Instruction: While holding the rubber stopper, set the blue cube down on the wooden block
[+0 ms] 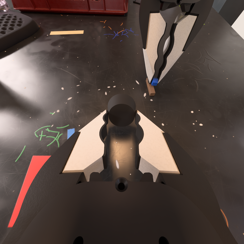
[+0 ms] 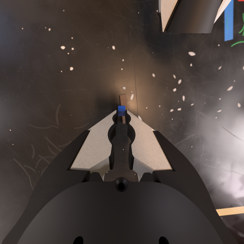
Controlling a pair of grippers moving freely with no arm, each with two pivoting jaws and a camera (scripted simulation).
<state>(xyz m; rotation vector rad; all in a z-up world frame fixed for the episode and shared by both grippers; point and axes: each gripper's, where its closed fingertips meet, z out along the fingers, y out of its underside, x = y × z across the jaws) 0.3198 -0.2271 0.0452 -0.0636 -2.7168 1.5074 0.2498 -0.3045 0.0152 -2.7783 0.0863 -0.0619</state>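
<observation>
My left gripper (image 1: 121, 111) is shut on the black rubber stopper (image 1: 121, 110) and holds it above the dark table. My right gripper (image 2: 121, 112) is shut on the small blue cube (image 2: 121, 110). It points straight down and holds the cube just over the thin wooden block (image 2: 123, 101) that lies flat on the table. In the left wrist view the right gripper (image 1: 154, 79) stands at the upper right with the blue cube (image 1: 154, 82) at its tips, at the far end of the wooden block (image 1: 151, 88). I cannot tell if the cube touches the block.
A red bin (image 1: 71, 6) stands at the table's far edge and a black perforated object (image 1: 11, 27) at the far left. Flat tape strips lie on the table: tan (image 1: 66, 32), blue (image 1: 70, 132), red (image 1: 25, 190). The table's edge (image 1: 236, 31) runs at the far right.
</observation>
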